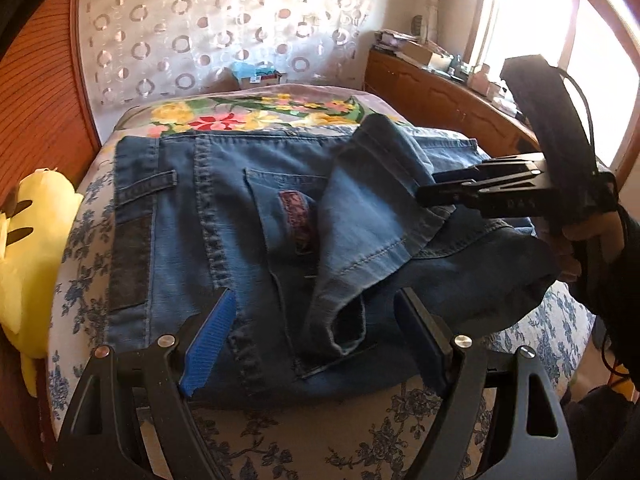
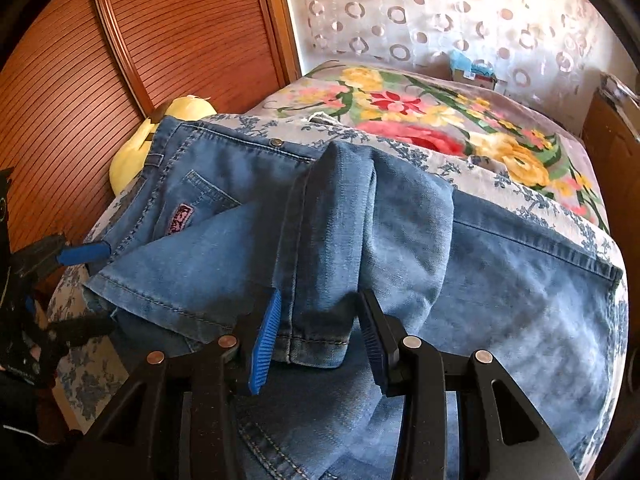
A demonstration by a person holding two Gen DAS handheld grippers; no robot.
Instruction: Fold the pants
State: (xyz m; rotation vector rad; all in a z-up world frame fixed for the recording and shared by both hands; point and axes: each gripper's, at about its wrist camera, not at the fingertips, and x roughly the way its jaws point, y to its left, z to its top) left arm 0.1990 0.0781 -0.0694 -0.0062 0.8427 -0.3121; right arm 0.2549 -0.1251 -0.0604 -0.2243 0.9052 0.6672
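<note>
Blue jeans [image 1: 192, 200] lie spread on the bed, back pocket up and waistband toward the far side. One leg is folded back over the seat. My right gripper [image 1: 430, 190] comes in from the right, shut on that leg's bunched cuff and holding it above the rest. In the right wrist view the cuff [image 2: 320, 340] sits pinched between the pads of the right gripper [image 2: 320, 296]. My left gripper [image 1: 316, 296] stands wide open low over the jeans. The second cuff [image 1: 340, 320] lies slack between its fingers, untouched by the pads. The left gripper [image 2: 106, 286] also shows at the left edge.
The bed has a white sheet with blue flowers [image 1: 320, 432] and a bright floral blanket [image 1: 240, 116] at the far end. A yellow plush toy [image 1: 28, 260] lies by the slatted wooden door [image 2: 120, 60]. A cluttered wooden cabinet [image 1: 440, 92] stands right, under the window.
</note>
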